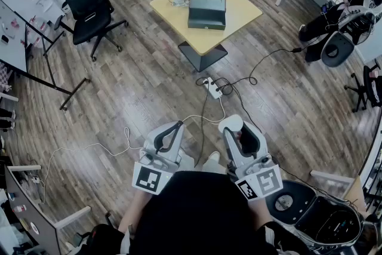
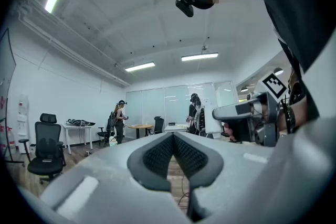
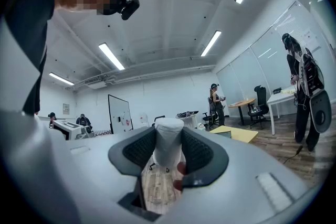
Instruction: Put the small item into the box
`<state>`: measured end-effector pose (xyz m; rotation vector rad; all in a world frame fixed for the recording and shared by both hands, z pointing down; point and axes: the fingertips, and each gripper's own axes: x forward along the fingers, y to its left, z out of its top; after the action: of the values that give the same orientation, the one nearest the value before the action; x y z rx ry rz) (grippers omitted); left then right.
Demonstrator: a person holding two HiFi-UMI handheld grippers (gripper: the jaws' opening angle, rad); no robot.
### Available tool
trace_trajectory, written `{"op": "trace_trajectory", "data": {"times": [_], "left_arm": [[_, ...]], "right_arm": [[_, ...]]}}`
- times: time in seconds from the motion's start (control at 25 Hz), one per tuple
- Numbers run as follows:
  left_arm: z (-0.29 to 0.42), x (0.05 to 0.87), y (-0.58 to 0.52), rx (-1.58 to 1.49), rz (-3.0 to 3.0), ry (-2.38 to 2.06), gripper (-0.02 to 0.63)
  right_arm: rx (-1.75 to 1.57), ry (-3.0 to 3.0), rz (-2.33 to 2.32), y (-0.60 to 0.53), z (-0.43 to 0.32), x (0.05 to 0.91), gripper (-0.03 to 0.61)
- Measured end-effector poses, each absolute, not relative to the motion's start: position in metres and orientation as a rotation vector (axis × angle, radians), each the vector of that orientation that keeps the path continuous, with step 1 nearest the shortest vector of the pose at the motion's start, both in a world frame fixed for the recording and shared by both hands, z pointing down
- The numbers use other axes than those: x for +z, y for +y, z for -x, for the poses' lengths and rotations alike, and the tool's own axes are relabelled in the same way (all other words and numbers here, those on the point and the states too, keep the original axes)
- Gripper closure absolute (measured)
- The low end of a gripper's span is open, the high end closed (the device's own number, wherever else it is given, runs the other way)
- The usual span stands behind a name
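- Well apart from the box (image 1: pixel 207 11), the small white item (image 3: pixel 169 140) sits clamped between the pads of the right gripper (image 1: pixel 234 131), probably gripped for the carry over.
- Its long axis runs along the jaws, and its rounded end pokes past the fingertips toward the box.
- On the far side from the box's table (image 1: pixel 242 6), the left gripper (image 2: pixel 172 136) has its jaws together on nothing. It is likely kept free for the lid, which looks shut.

Glossy wood-plank floor (image 1: pixel 149 86), matt metal box (image 1: pixel 207 12)
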<state>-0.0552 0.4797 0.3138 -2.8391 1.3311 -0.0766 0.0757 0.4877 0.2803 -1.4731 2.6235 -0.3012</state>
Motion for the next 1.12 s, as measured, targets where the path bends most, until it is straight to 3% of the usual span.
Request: {"op": "trace_trajectory", "data": {"times": [1.12], "left_arm": [[0.181,0.317,0.446,0.021,2.865,1.295,0.612]], "right_arm": [[-0.224,2.655,1.521,0.461,0.059,0.279,0.414]]}}
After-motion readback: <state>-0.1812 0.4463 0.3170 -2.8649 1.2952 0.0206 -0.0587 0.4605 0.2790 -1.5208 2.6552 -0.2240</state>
